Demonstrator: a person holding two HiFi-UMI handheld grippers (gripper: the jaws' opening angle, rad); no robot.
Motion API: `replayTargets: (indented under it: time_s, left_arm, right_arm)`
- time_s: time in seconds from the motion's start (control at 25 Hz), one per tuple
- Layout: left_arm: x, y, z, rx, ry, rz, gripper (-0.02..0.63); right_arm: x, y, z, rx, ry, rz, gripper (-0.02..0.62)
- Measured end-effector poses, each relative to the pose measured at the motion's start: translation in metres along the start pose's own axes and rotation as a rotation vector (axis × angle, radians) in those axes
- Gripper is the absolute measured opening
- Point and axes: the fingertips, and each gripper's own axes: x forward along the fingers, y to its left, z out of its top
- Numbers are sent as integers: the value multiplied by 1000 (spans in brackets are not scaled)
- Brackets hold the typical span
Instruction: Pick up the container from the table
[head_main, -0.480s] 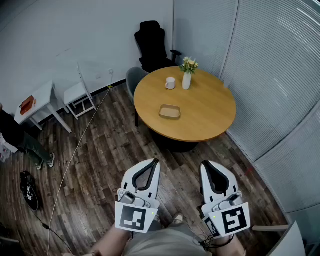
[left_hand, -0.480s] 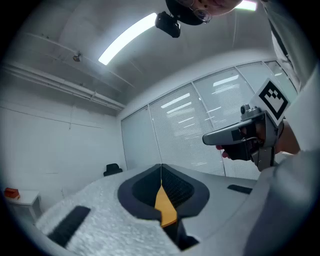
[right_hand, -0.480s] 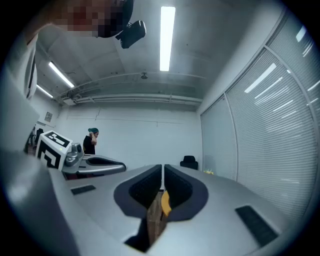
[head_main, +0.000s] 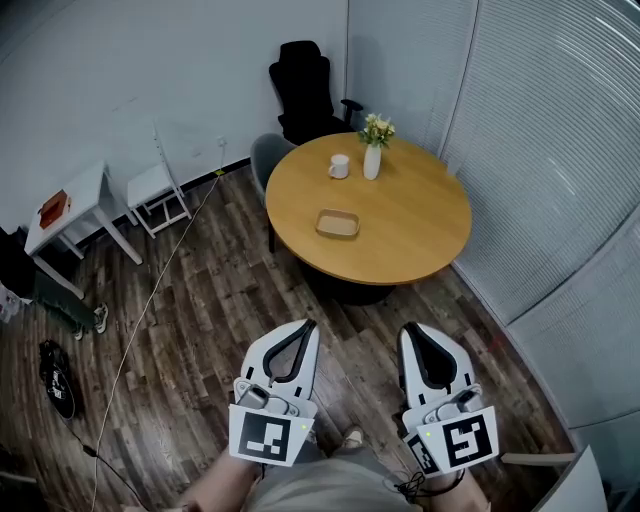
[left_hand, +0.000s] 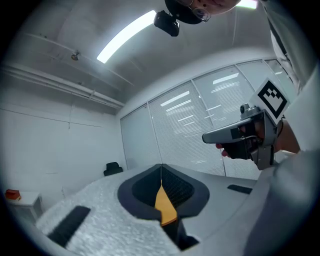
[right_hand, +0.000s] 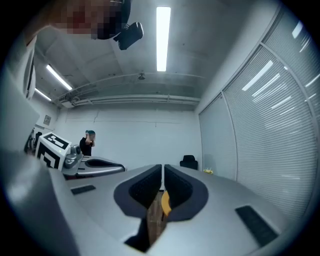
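The container (head_main: 338, 223) is a shallow tan tray lying near the middle of the round wooden table (head_main: 420, 240), far ahead of both grippers. My left gripper (head_main: 312, 322) and right gripper (head_main: 408, 328) are held side by side low over the wooden floor, well short of the table. In the left gripper view the left gripper (left_hand: 161, 167) has its jaws closed together with nothing in them, pointing up toward the wall and ceiling. The right gripper (right_hand: 163, 170) shows only a hairline slit between its jaws, and it holds nothing.
A white mug (head_main: 339, 166) and a vase of flowers (head_main: 373, 150) stand at the table's far side. A black office chair (head_main: 305, 90) and a grey chair (head_main: 268, 160) sit behind it. White side tables (head_main: 70, 205) stand left; a cable (head_main: 150, 310) crosses the floor. A person (right_hand: 89, 142) stands far off.
The dark figure at the left edge of the head view has shifted a little further left. Both grippers and the container stay where they were.
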Motion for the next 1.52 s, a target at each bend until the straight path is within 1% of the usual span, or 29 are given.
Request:
replayTargets:
  time_s: [0.08,0.28,0.6,0.96,1.32,1.52]
  left_arm:
    - [3,-1,0,1,-1,2,21]
    - [7,-8,0,-27,8,24,21]
    - [25,-26,-7,-26,42,69,21]
    - [38,-48,-15,-28,47,96,21]
    - [64,-39,-24,-7,42,114,21]
    - [77,-24,-40,-13,40,133,21]
  right_arm:
    - [0,-4,-2,2,3,1,37]
    - [-3,-18,-7,11,12,11,37]
    - [-5,-46,-22,25,30,52,37]
    - [-11,-67,-29,13,17,92,37]
    - [10,-85,-38,8,7,104,37]
    - [31,-86,-48,3,-14,123,37]
